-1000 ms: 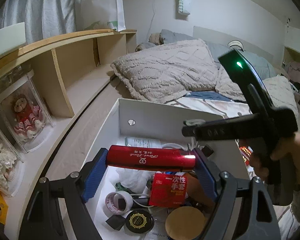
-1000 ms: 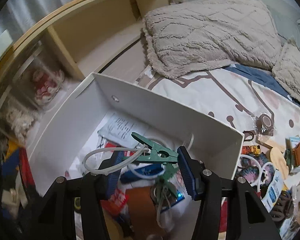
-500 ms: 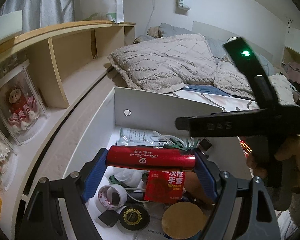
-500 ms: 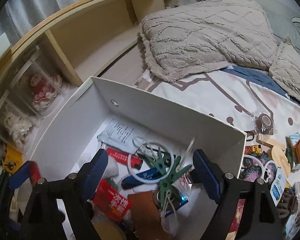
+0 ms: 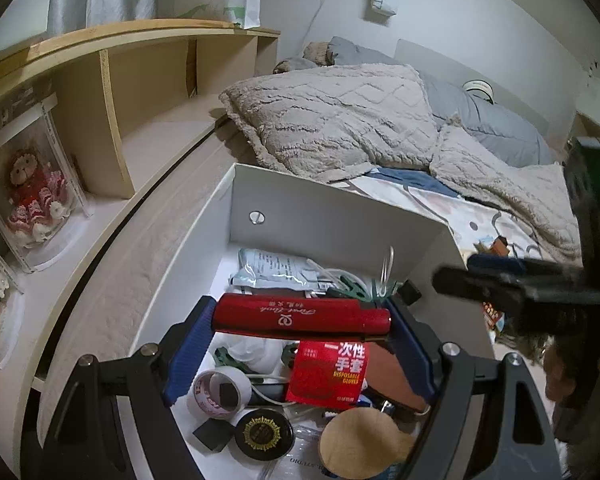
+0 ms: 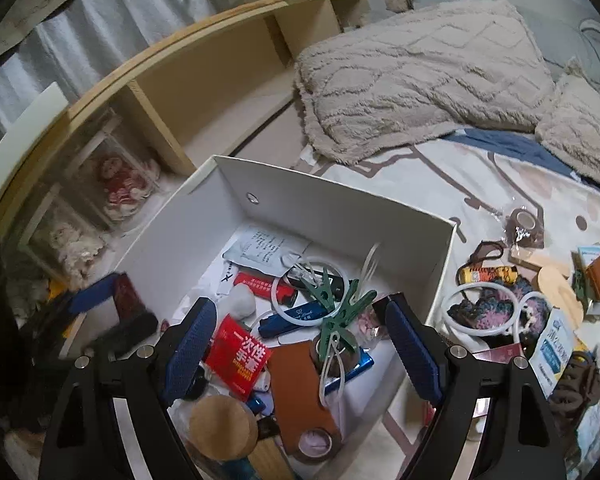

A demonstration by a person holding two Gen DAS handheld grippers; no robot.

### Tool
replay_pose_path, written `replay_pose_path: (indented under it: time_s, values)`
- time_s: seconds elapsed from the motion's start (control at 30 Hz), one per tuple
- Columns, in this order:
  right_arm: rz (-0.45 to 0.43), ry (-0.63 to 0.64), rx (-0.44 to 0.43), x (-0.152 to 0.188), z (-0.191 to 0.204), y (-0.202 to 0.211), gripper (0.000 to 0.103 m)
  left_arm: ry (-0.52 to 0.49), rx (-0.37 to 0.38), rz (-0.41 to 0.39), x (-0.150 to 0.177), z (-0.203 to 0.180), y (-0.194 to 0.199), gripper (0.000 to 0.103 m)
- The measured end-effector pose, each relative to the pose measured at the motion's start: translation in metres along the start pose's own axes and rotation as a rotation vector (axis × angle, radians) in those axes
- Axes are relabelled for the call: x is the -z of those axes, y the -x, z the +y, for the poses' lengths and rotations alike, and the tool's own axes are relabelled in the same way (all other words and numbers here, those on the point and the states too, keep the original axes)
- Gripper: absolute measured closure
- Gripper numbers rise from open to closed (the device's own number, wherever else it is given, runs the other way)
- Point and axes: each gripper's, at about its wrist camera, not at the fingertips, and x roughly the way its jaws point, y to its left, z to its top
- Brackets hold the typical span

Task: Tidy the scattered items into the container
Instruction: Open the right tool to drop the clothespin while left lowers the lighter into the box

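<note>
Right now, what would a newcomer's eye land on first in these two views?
First the glossy red tube clamped crosswise in the left claw, held over the white box. Next the box's jumble seen from the right wrist: a red glove packet and green clothespins tangled with white loops, the right claw open and empty above them. More clutter still lies on the bedsheet right of the box.
</note>
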Motion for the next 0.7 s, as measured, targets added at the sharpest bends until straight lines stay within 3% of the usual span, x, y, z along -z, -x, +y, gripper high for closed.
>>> replay_pose_path:
  time_s: [0.27, 0.5, 0.7]
  values:
    - [-0.021, 0.108, -0.044, 0.017, 0.005, 0.009, 0.017, -0.083, -0.065, 0.076, -0.024, -0.014, -0.015, 0.020]
    - [-0.003, 0.183, -0.061, 0.028, 0.012, 0.007, 0.017, -0.092, -0.086, 0.219, -0.029, -0.020, -0.059, 0.020]
    - [-0.004, 0.214, -0.100, 0.032, 0.015, 0.014, 0.017, -0.113, -0.143, 0.291, -0.026, -0.024, -0.089, 0.020]
